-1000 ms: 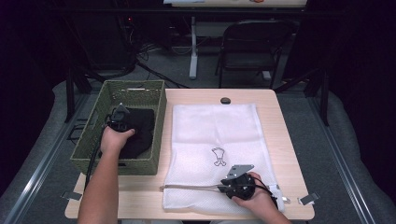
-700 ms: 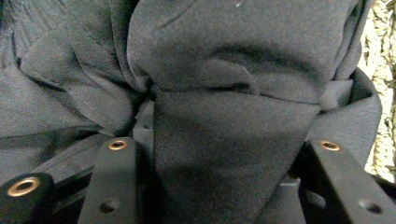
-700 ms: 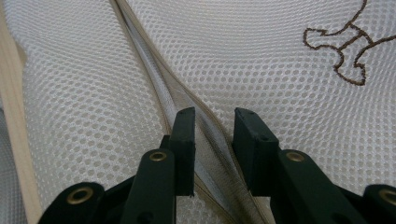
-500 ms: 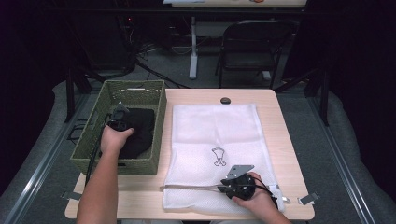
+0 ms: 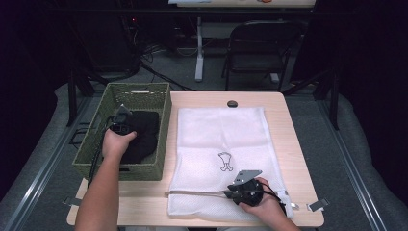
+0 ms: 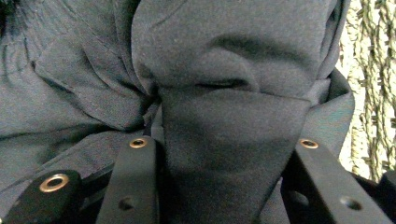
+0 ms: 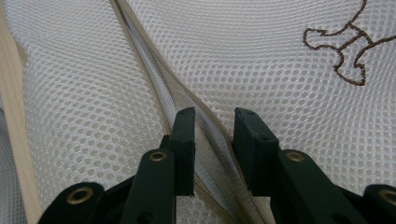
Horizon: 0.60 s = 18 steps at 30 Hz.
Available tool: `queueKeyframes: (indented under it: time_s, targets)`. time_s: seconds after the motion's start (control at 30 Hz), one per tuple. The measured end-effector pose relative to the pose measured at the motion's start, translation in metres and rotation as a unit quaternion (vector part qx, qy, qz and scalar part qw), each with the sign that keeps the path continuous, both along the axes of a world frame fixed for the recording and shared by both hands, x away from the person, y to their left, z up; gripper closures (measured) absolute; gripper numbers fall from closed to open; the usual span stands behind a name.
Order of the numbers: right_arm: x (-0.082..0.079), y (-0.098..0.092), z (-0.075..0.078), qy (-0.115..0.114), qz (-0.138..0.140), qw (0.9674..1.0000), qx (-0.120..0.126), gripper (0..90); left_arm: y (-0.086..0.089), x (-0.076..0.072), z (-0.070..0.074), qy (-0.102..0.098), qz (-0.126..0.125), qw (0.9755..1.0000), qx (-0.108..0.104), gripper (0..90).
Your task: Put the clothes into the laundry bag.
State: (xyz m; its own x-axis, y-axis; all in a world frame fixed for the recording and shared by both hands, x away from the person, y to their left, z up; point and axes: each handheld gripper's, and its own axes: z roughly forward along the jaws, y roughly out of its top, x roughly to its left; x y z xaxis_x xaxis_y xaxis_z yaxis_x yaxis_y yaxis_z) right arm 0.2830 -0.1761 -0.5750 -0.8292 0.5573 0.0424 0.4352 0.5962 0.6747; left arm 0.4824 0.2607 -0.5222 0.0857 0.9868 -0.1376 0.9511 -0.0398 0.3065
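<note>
**Left claw closing on dark garment in basket; right claw at mesh bag opening**

The left claw (image 5: 121, 126) sits in the green woven basket (image 5: 91, 144) at the left of the worktop (image 5: 202, 98). Its jaws have just been closing, and in the left gripper view a fold of the dark garment (image 6: 224, 154) fills the gap between them, pressed on both sides. The grip appears set, so the lift-out is judged the next step. The right claw (image 7: 212, 126) rests at the near edge of the white mesh laundry bag (image 5: 221, 130), jaws apart, straddling the bag's zipper seam (image 7: 154, 79) without clamping it. No readable writing is present; the bag carries only a small brown outline emblem (image 5: 226, 161).
</note>
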Motion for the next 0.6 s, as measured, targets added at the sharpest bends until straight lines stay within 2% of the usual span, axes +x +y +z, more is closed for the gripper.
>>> queueKeyframes:
  time_s: [0.43,0.6]
  targets:
    - [0.0,0.0,0.0,-0.001,0.001,1.0,0.0,69.4,0.001,-0.003,0.016,-0.02,-0.009,0.9997,0.01,61.6]
    - [0.0,0.0,0.0,-0.003,0.002,1.0,-0.001,69.3,0.001,-0.003,0.021,-0.02,-0.009,0.9997,0.01,61.7]
